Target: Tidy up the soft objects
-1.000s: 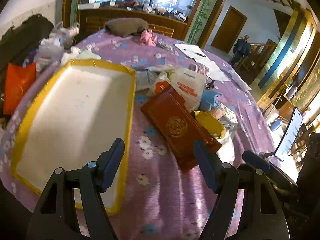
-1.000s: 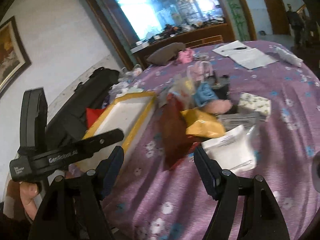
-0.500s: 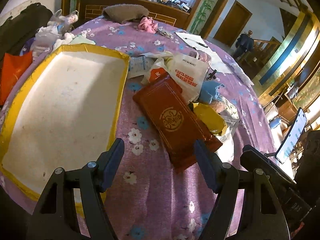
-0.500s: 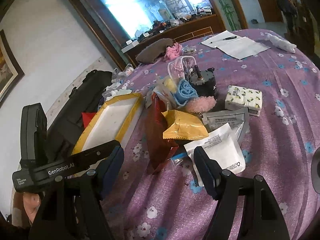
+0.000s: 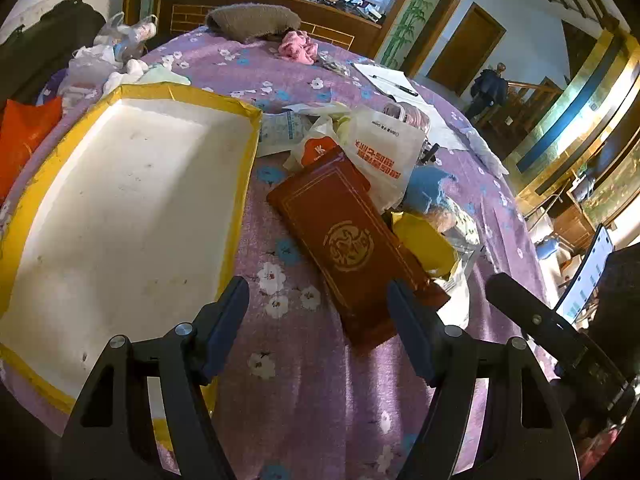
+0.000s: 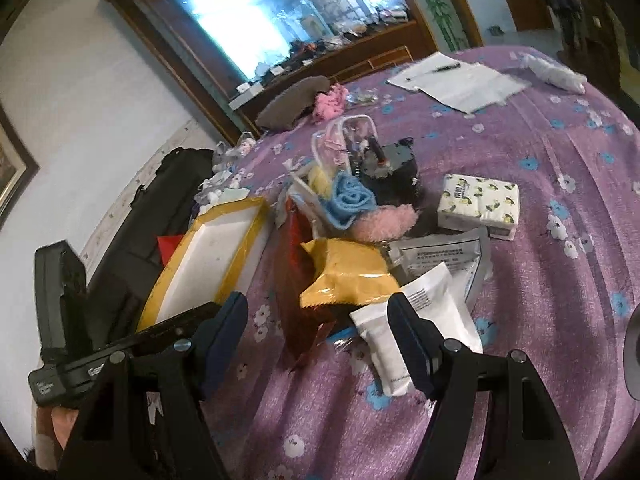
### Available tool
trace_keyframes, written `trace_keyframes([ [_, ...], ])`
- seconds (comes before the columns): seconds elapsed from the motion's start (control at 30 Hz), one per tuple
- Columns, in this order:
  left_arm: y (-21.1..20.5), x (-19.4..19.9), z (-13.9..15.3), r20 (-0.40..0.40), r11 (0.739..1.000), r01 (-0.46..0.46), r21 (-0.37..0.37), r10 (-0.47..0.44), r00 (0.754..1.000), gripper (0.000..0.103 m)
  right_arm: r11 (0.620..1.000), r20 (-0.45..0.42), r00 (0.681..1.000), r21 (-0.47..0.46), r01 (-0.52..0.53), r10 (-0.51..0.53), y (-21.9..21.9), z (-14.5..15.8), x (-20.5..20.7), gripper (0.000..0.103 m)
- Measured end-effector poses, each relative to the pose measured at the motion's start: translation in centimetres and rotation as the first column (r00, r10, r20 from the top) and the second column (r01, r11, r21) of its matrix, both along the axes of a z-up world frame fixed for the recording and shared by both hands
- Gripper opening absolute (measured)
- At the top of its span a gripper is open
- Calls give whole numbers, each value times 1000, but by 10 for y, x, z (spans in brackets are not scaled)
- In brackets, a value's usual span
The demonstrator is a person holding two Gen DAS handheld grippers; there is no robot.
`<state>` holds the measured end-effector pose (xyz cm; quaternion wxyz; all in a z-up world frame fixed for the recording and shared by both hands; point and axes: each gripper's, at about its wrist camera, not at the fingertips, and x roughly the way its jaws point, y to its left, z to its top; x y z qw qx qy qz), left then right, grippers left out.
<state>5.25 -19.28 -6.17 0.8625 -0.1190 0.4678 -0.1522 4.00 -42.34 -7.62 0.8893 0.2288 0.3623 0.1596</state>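
A white tray with a yellow rim (image 5: 240, 184) lies empty on the purple flowered tablecloth, left in the left wrist view, and shows in the right wrist view (image 6: 244, 252). Beside it is a heap: a red packet (image 5: 344, 244), a yellow pouch (image 6: 344, 272), a blue cloth (image 6: 348, 200), a pink fluffy piece (image 6: 384, 220) and white bags (image 5: 380, 152). My left gripper (image 5: 318, 328) is open and empty above the cloth, between the tray and the red packet. My right gripper (image 6: 318, 332) is open and empty in front of the heap.
A tissue pack (image 6: 478, 204), a silver pouch (image 6: 440, 256) and a white pouch (image 6: 420, 320) lie right of the heap. A brown cushion (image 5: 252, 22) and pink cloth (image 5: 298, 46) lie at the far edge. Papers with a pen (image 6: 456, 78) lie far right. An orange bag (image 5: 24, 136) sits left of the tray.
Both grippers have moved forward toward the heap, which looks nearer and larger. Both stay open and empty. Nothing on the table has moved.
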Motion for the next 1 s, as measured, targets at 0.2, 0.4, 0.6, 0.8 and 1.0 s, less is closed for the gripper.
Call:
trace_keyframes([
  [0.2,-6,15,1,-28,999,24,-26,-25,999,72,995,-96,995,99,16,-6,-11,-16,36,72],
  [0.4,-26,40,-8,-103,994,95,-45,-99,990,72,995,-158,987,92,30,-15,-11,-30,57,72],
  [0.6,-37,66,-19,-172,996,75,-38,-80,982,72,998,-160,986,45,44,-36,-9,-35,54,63],
  [0.8,-42,81,-40,-280,996,60,-73,-78,957,72,999,-138,990,26,32,-29,-10,-37,45,56],
  [1.0,-45,85,-47,-297,998,49,-46,-61,953,72,999,-138,990,49,21,-14,-13,-39,47,58],
])
